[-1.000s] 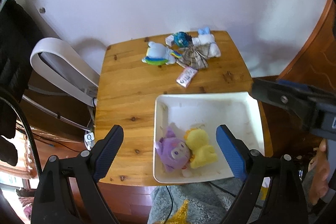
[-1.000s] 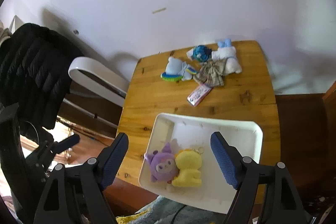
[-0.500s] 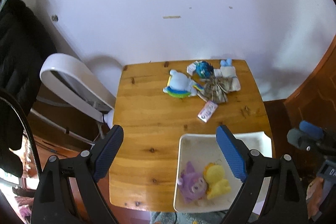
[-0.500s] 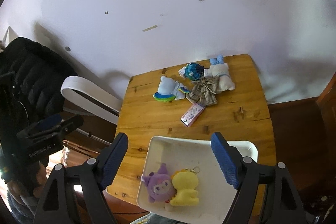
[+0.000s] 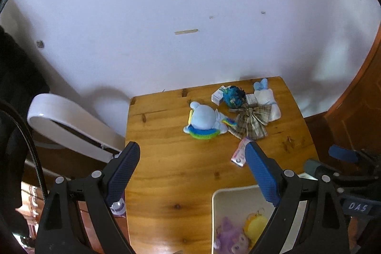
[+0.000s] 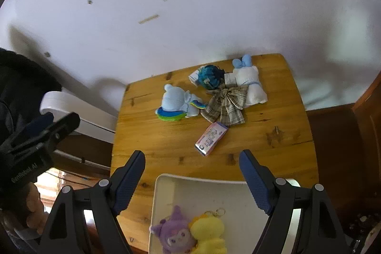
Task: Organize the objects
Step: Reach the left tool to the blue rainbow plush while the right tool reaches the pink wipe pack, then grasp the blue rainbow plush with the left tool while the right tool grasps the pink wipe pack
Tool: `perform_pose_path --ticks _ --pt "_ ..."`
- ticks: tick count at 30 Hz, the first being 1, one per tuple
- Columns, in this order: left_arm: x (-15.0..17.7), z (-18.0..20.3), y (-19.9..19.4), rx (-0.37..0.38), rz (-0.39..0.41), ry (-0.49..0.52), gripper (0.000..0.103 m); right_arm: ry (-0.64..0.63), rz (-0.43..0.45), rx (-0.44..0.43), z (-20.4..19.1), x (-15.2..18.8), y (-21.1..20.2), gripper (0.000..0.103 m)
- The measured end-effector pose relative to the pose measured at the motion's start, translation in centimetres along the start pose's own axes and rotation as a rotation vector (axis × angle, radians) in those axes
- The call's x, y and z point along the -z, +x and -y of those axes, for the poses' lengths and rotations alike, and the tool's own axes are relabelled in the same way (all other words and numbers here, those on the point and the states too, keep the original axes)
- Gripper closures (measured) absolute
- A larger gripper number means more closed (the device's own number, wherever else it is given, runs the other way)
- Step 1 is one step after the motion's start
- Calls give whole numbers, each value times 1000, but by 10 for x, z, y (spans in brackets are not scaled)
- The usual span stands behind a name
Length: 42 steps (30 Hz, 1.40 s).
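- Toys and small boxes make up the job: two are in the white tray [image 6: 159, 204] at the near edge of the wooden table [image 6: 152, 144], the rest lie clustered at the far edge by the wall.
- Leftmost of the loose group is the pale blue plush with a rainbow tail [image 6: 177, 104], lying on its side, apart from the tray.
- Next comes a small white box [image 6: 194, 75] touching the teal pompom [image 6: 210, 79]; the plaid bow [image 6: 225, 105] spreads below them and overlaps the white and blue plush [image 6: 251, 86] on its right.
- Nearer the tray, alone, lies the pink box [image 6: 210, 138], tilted, between the cluster and the tray's far rim.
- Inside the tray, the purple plush [image 6: 172, 236] and yellow plush [image 6: 209, 233] touch, pushed to its near left corner, which I judge leaves room for the others.
- Left gripper [image 5: 193, 174] hangs high over the bare left half of the table, fingers spread wide and holding nothing; the toys lie ahead and to its right.
- Right gripper [image 6: 191, 180] is likewise spread and empty above the tray's far rim; the pink box sits just ahead between its fingers, likely the easiest next pick.
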<state>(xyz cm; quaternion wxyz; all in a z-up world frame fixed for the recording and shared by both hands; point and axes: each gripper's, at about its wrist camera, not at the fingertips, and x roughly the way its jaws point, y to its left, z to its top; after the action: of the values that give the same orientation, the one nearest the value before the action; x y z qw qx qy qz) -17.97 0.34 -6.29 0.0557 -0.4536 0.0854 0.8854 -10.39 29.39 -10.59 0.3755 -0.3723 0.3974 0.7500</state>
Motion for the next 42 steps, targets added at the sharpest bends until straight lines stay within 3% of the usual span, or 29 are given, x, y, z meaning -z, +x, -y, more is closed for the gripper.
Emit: perform_pose_path --ticks 13,19,24,29,33,38,42 --pt "-45 -23 150 118 -96 -66 11 33 -108 77 8 -22 127 21" --pt "-49 -20 235 214 -214 -127 5 68 -191 104 16 -21 187 22" --pt "-42 -13 292 212 -310 -173 5 118 -278 119 27 -16 230 31" --pt "-36 -11 325 181 -348 -191 3 154 -342 117 30 -8 255 31" --pt "-34 -8 330 188 -332 -192 0 156 -367 120 28 -3 264 36" --pt "-33 -2 337 209 -353 -207 0 155 -382 138 26 2 269 54" --pt "-28 5 343 229 -386 -224 1 145 -373 142 24 6 268 61"
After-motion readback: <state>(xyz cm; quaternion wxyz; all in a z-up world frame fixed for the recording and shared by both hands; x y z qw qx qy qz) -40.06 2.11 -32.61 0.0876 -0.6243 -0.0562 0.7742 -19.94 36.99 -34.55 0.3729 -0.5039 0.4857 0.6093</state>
